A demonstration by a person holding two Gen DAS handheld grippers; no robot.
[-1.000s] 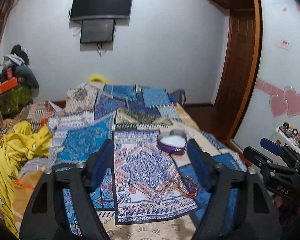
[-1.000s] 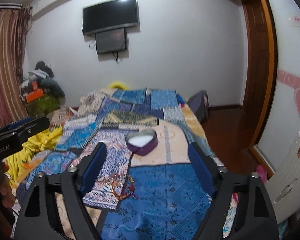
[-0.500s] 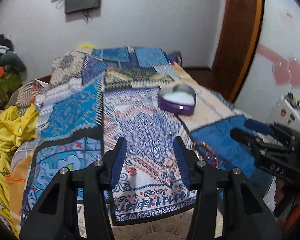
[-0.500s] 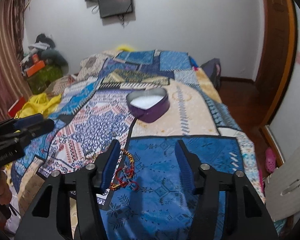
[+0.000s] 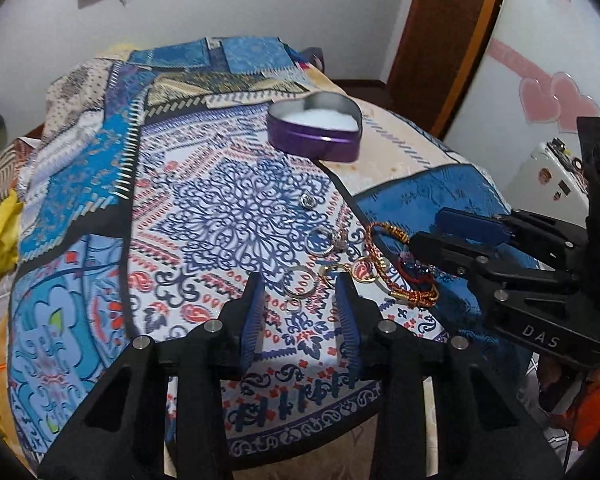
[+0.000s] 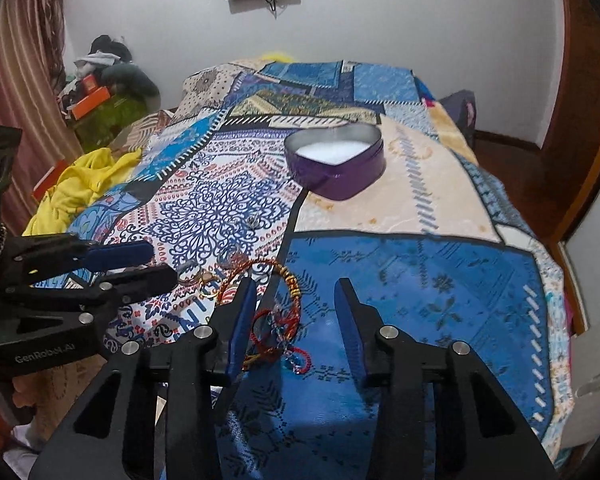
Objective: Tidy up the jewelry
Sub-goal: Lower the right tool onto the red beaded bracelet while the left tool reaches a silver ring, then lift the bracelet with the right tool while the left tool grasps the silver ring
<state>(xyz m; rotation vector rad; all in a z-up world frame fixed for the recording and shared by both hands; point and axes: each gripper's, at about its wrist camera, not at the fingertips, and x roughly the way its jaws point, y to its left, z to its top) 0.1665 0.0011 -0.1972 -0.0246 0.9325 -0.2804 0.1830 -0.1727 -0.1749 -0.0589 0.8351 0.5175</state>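
Both my grippers are unclenched and have just been narrowing: my left gripper (image 5: 298, 300) over the small rings (image 5: 300, 286), my right gripper (image 6: 296, 312) over the tangled bracelets (image 6: 276, 320), all near the bedspread's (image 6: 420, 288) front edge. The heart tin (image 6: 336, 164) sits farther back. Probably nothing is pinched yet; closing now could snag cloth or drag the tangle off the edge

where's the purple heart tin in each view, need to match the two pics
Left wrist view: the heart tin sits upper centre, open, white inside, on the quilt, beyond the rings.
Right wrist view: the heart tin sits upper centre, slightly right, beyond the bracelets.
Shared landmark: the blue floral medallion printed on the quilt, lower left of the tin in both.
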